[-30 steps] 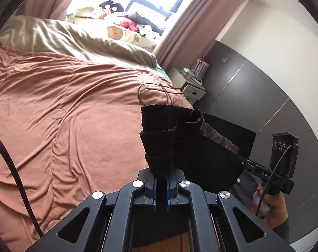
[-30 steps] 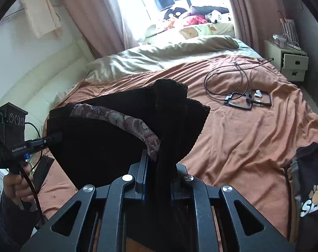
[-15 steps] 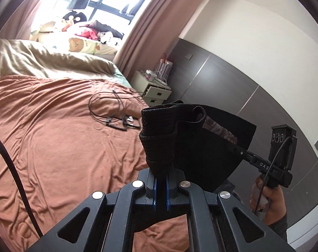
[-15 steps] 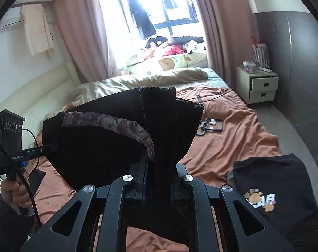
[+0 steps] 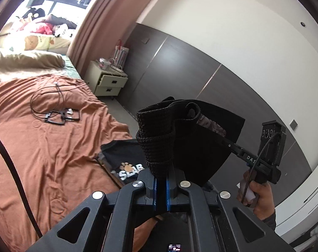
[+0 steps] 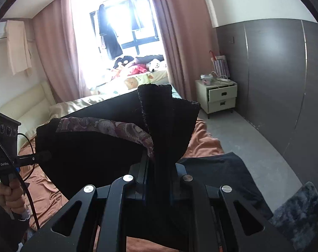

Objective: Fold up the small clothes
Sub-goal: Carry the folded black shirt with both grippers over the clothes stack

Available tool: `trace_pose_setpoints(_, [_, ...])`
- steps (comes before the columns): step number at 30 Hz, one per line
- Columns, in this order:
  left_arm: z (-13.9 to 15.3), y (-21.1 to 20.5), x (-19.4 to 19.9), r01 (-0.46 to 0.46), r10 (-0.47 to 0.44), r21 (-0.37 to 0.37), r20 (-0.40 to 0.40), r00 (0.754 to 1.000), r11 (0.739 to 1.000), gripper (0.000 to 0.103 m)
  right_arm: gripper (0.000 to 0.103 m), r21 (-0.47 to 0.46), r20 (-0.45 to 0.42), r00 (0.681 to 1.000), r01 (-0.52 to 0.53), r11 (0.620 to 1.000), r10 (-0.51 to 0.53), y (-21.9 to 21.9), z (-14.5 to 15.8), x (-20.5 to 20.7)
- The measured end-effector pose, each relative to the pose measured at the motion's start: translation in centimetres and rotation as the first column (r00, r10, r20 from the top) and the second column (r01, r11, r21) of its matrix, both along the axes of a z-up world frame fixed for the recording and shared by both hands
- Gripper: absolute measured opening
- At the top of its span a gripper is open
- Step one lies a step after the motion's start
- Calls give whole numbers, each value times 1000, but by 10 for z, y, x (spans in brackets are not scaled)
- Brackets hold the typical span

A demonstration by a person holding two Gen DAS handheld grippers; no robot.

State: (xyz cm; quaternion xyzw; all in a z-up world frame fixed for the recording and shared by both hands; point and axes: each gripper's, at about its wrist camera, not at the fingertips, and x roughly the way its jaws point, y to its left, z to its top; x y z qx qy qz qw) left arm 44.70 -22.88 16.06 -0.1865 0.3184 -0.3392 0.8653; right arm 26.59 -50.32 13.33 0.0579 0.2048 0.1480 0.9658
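Observation:
A small black garment [image 5: 196, 147] with a ribbed waistband and a patterned purple inner band [image 6: 108, 126] hangs stretched in the air between both grippers, above the bed. My left gripper [image 5: 161, 180] is shut on one bunched waistband corner. My right gripper [image 6: 159, 168] is shut on the other corner [image 6: 165, 121]. Each gripper shows in the other's view, the right one [image 5: 264, 157] hand-held at the right, the left one [image 6: 5, 147] at the left.
An orange-brown bedspread [image 5: 43, 151] covers the bed. A black T-shirt with a paw print [image 5: 125, 161] lies at the bed's corner. Cables and a black frame [image 5: 60, 115] lie further up. A white nightstand [image 6: 220, 96] stands by the dark wardrobe wall [image 6: 285, 84]. A grey fluffy rug [image 6: 300, 216] is at lower right.
Both grippers have swung upward and to the right with the garment still held. The views now show the wall, nightstand and the black T-shirt instead of mostly bed.

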Motion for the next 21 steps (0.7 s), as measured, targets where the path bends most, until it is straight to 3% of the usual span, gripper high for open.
trace_pose_setpoints(12, [9,-120,-6,192,-192,-5,-13,981,981,6,11,1,29,981,191,982,-191,-16,9,-80])
trace_pose_setpoints(21, [-5,-161,16,245,-245,1,-35,969,969,6,11,1,5,961,275,961,-275,2,-1,-94])
